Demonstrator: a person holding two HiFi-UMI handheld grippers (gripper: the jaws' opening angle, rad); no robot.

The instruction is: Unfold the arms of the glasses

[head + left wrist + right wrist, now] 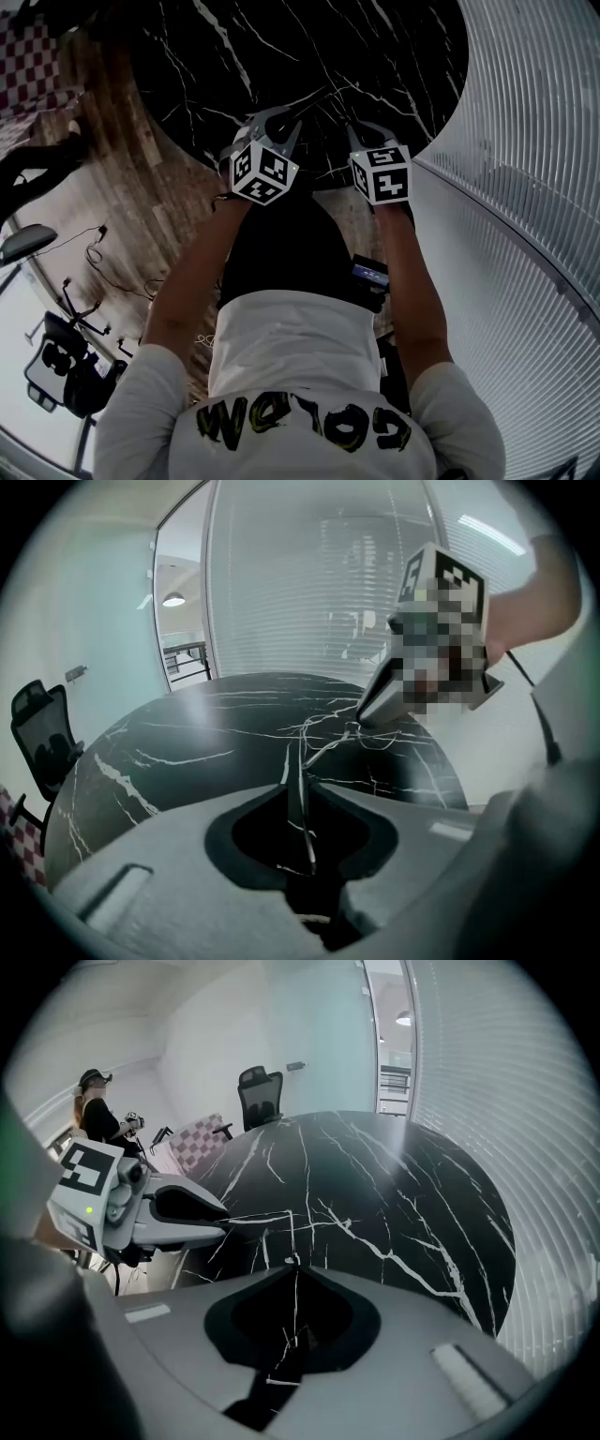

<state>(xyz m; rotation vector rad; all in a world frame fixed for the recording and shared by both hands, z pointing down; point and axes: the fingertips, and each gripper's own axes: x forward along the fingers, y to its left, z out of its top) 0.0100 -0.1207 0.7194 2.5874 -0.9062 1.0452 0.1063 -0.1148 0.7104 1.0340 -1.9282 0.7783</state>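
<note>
The glasses [349,735] are a thin wire frame held just above the black marble table [187,752]. My right gripper [290,1262] is shut on the frame near a hinge; the left gripper view shows that gripper's tips [361,720] pinching it. One thin arm [253,1221] runs sideways from there into my left gripper [223,1221]. In the left gripper view the arm [302,789] lies in the narrow gap between the left gripper's [298,778] parted jaws, and the pads do not press on it. In the head view both grippers, left [298,114] and right [354,131], hover close together over the table's near edge.
The round table's near edge [309,183] is right under my hands. A curved slatted glass wall [525,141] runs along the right. An office chair [260,1091], a checkered cloth [199,1138] and a person [94,1115] are beyond the table's far side. Another chair [56,370] stands at lower left.
</note>
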